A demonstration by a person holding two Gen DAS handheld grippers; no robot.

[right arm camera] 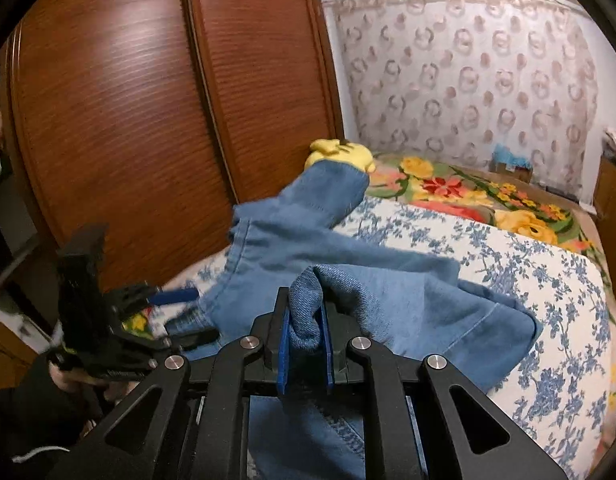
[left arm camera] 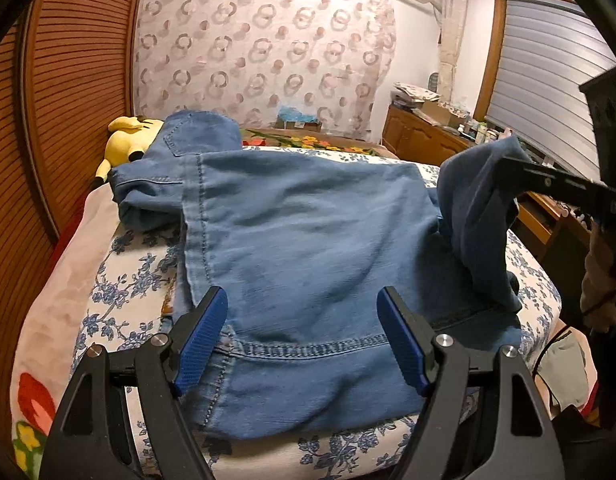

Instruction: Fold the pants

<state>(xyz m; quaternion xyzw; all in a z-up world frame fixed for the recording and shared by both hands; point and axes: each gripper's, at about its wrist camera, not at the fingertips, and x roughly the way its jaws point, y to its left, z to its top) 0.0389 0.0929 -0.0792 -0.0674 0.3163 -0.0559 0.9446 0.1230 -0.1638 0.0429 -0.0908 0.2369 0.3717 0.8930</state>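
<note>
right tongs [right arm camera: 305, 340] pinch lifted jeans [left arm camera: 308, 232]; left tongs [left arm camera: 303, 336] gape above.

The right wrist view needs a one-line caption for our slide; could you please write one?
Right gripper shut on a raised fold of blue denim pants over the floral bed sheet.

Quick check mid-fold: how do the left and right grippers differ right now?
The left gripper has its jaws spread wide, with no cloth pinched; the right gripper is clamped on a bunched fold of the jeans. The left gripper sits low over the jeans' near seam on the bed; the right gripper holds its fold lifted off the bed. Both have black frames and blue pads.
</note>
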